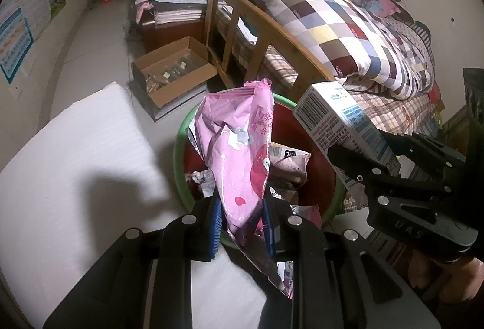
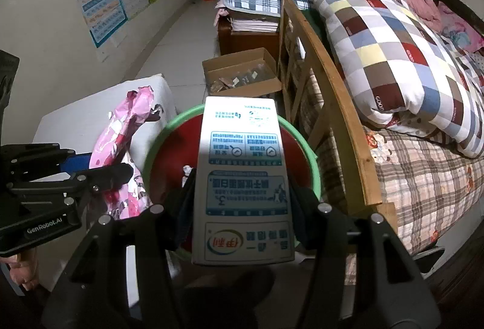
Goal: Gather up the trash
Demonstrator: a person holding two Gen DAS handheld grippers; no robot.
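My left gripper pinches a pink wrapper, my right gripper clamps a milk carton; both above the green-rimmed bin.

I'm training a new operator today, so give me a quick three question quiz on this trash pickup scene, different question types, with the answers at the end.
1. True or false: the left gripper is shut on the pink wrapper.
2. What does the right gripper hold? A) a glass bottle B) a white milk carton C) a sock
3. What colour is the rim of the bin below both items?

Key:
1. True; its pads pinch the wrapper.
2. B; the white milk carton sits between its fingers.
3. Green, with a red inside that already holds some trash.
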